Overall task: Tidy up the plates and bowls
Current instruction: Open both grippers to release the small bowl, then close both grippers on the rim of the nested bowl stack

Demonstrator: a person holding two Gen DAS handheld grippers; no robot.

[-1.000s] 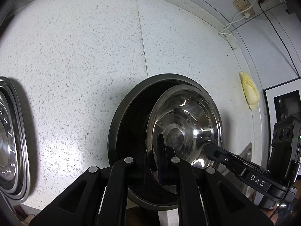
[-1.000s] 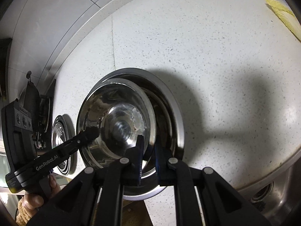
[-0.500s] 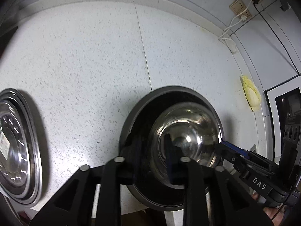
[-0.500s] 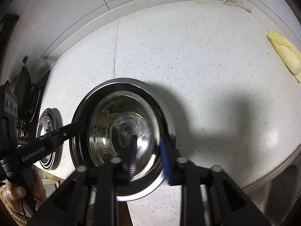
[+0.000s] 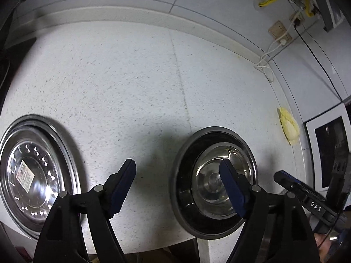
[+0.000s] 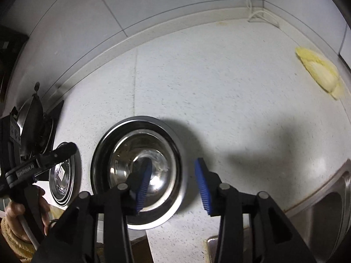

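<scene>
A small steel bowl (image 5: 214, 176) rests inside a larger dark-walled bowl (image 5: 186, 164) on the speckled white counter; both show in the right wrist view, small bowl (image 6: 122, 157), large bowl's rim (image 6: 177, 144). A stack of steel plates (image 5: 37, 171) lies at the left, also in the right wrist view (image 6: 62, 175). My left gripper (image 5: 177, 186) is open and empty, raised above the counter between plates and bowls. My right gripper (image 6: 173, 182) is open and empty above the bowls' right rim.
A yellow cloth (image 5: 288, 126) lies by the back right wall, also in the right wrist view (image 6: 318, 72). White cables (image 5: 266, 65) run to wall sockets. A steel sink (image 6: 324, 219) sits at the right. A dark pan and stove (image 6: 33, 118) stand at far left.
Both grippers let go of the small bowl, which dropped flat into the large bowl. Both opened wide and pulled back and up, bringing the plate stack into view.
</scene>
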